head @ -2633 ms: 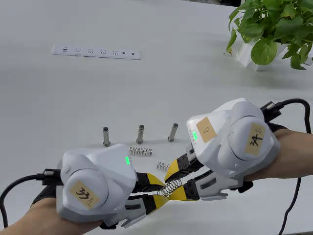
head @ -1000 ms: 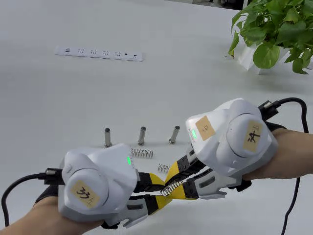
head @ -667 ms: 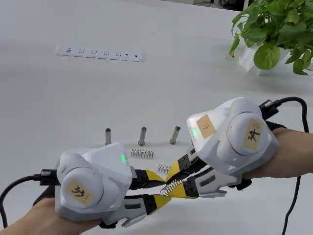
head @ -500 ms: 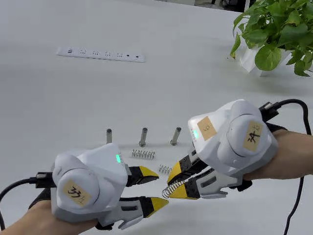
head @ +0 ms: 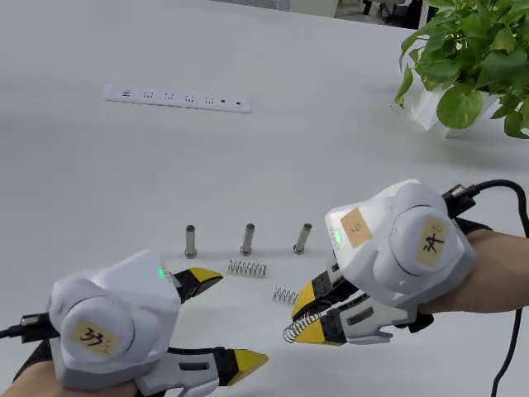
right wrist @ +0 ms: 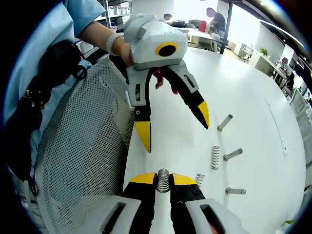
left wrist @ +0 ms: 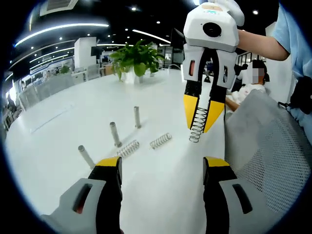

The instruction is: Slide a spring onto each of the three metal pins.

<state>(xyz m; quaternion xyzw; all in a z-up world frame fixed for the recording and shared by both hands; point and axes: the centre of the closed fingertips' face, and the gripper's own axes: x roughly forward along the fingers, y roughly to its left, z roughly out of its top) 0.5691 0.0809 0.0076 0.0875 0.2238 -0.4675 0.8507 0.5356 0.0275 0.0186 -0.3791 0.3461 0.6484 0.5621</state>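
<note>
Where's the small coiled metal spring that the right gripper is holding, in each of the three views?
Head view: coiled metal spring lower centre, held by the right gripper.
Left gripper view: spring right of centre, in the other gripper.
Right gripper view: spring bottom centre, end-on.
Shared landmark: three metal pins.

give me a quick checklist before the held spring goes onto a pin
1. Spring clamped in right gripper: ok.
2. Left gripper open and apart from that spring: ok.
3. Three pins standing and bare: ok.
4. Spring lined up over a pin: not ok, it is held apart from the row.
5. Two spare springs lying on the table by the pins: ok.
6. Grip firm enough to push down: cannot tell.
</note>
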